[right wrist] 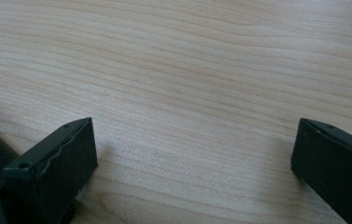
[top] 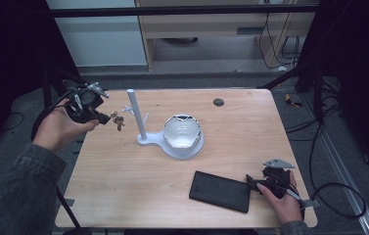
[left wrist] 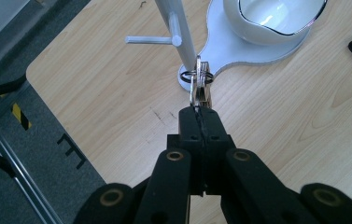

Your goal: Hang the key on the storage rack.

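Observation:
A bunch of keys (top: 118, 120) on a ring hangs in the air off the tip of my left gripper (top: 104, 117), which is shut on it, left of the white stand's upright post (top: 137, 113). Along that gripper's own jaws the keys (left wrist: 200, 84) stick out in front of the tip (left wrist: 202, 114), above the stand's base (left wrist: 239, 49) and near a side peg (left wrist: 148, 40). A white bowl (top: 182, 131) sits on the stand's base. My right gripper (top: 251, 182) rests low at the table's near right, jaws wide open over bare wood (right wrist: 192, 93).
A black flat case (top: 220, 191) lies on the table just left of the right gripper. A dark round hole (top: 218, 102) is in the far tabletop. The table's left edge (left wrist: 66, 116) drops to grey floor with a metal rail.

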Motion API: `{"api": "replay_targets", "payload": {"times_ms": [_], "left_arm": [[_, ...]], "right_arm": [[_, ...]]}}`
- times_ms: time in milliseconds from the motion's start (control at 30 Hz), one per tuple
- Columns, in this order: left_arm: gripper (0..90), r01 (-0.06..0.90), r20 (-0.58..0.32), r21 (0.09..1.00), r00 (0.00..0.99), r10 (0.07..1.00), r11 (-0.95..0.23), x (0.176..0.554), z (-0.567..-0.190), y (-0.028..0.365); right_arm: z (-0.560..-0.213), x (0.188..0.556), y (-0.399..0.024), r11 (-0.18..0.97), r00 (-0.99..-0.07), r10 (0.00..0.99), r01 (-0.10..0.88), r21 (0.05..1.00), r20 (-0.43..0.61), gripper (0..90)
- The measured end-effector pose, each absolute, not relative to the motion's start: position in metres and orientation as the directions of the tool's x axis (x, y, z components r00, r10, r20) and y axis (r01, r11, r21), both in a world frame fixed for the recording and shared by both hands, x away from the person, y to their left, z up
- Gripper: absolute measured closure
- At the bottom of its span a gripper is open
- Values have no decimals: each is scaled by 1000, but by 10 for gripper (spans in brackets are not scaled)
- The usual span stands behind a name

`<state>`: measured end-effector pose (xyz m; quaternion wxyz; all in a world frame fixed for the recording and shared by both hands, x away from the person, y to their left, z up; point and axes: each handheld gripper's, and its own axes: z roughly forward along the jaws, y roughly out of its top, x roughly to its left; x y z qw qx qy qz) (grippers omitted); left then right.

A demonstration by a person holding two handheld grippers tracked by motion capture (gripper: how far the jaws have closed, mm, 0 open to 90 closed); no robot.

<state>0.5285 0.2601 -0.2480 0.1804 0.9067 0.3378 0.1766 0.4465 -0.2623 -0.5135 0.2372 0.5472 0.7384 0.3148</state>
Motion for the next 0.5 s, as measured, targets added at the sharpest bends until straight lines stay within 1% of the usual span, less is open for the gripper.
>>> {"api": "replay_targets", "payload": {"times_ms": [500], "left_arm": [[899,555,215,440,698,683,-706,533,-242,259]], "right_arm": [[-513,447,-262,203,-288,958,659,724,-6,6]]}}
